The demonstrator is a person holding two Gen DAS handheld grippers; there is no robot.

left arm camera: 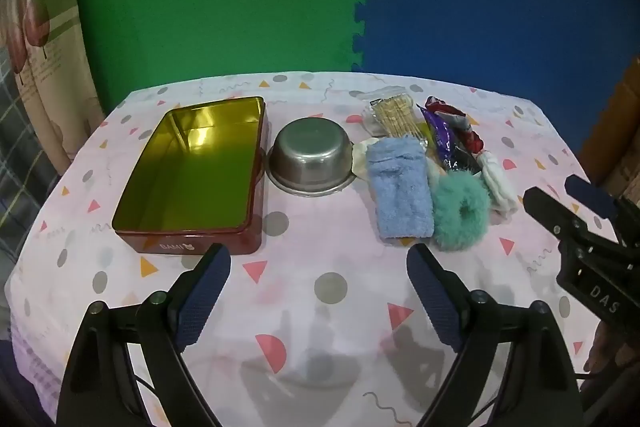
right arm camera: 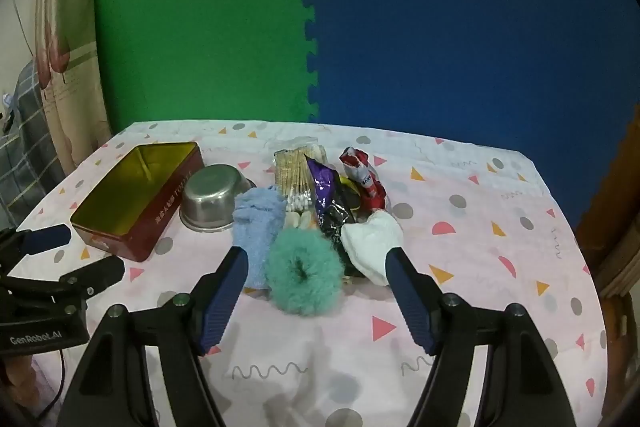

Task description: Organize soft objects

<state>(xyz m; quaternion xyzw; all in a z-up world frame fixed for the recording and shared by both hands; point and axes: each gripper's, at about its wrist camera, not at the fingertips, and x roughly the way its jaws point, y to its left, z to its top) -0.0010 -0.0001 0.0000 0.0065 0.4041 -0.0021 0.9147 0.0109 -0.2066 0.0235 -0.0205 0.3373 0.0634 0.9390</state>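
A fluffy teal scrunchie (right arm camera: 304,271) lies at the front of a small pile, beside a folded light-blue towel (right arm camera: 258,231) and a white cloth (right arm camera: 372,241). My right gripper (right arm camera: 316,263) hovers open just short of the scrunchie, touching nothing. In the left wrist view the same scrunchie (left arm camera: 460,213), towel (left arm camera: 400,187) and white cloth (left arm camera: 500,187) sit to the right. My left gripper (left arm camera: 318,259) is open over bare tablecloth, in front of an empty red tin with a gold inside (left arm camera: 192,171) and a steel bowl (left arm camera: 312,157).
Behind the soft things lie a cotton-swab pack (right arm camera: 298,175) and purple and red snack wrappers (right arm camera: 328,195). The patterned tablecloth (right arm camera: 480,247) covers the table. Green and blue foam mats (right arm camera: 312,27) stand behind. The right gripper's body (left arm camera: 592,239) shows at the left wrist view's right edge.
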